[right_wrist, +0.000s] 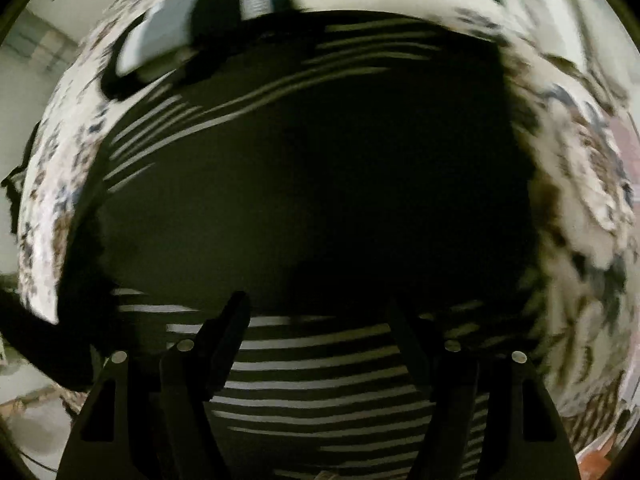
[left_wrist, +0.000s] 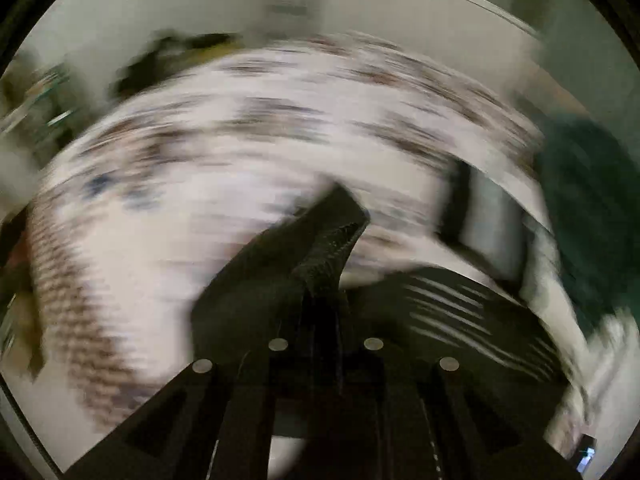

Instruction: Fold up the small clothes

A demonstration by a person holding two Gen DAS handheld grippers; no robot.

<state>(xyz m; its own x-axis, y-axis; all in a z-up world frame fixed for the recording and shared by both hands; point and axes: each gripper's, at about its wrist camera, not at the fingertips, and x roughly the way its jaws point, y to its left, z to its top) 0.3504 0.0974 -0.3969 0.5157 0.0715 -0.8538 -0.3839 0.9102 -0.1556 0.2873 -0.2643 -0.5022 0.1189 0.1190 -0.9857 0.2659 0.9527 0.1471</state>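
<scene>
The largest thing in both views is a white bedspread (left_wrist: 248, 152) printed with brown and bluish sprigs, badly smeared by motion blur in the left wrist view; it seems to cover a bed, though no frame or edge confirms that. In the right wrist view the same patterned bedspread (right_wrist: 52, 184) rings the scene at left, top and right.

On it lies the black garment with white stripes (right_wrist: 320, 168), spread wide and filling most of the right wrist view: a plain dark middle, thin white stripes across its upper left, and broader stripes along the near edge. In the left wrist view the black garment with white stripes (left_wrist: 460, 304) shows at lower right, beside the fingers.

A dark green cloth (left_wrist: 584, 216) lies at the right edge of the left wrist view, and a grey and black item (left_wrist: 484, 216), too blurred to name, sits between it and the striped garment.

The left hand-held gripper (left_wrist: 340, 220) has its fingers pressed together, with a bit of dark knit fabric seemingly nipped at the tips; blur keeps me from saying which piece it belongs to. The right hand-held gripper (right_wrist: 320, 304) points down over the striped near edge, jaws standing wide apart with nothing between them.
</scene>
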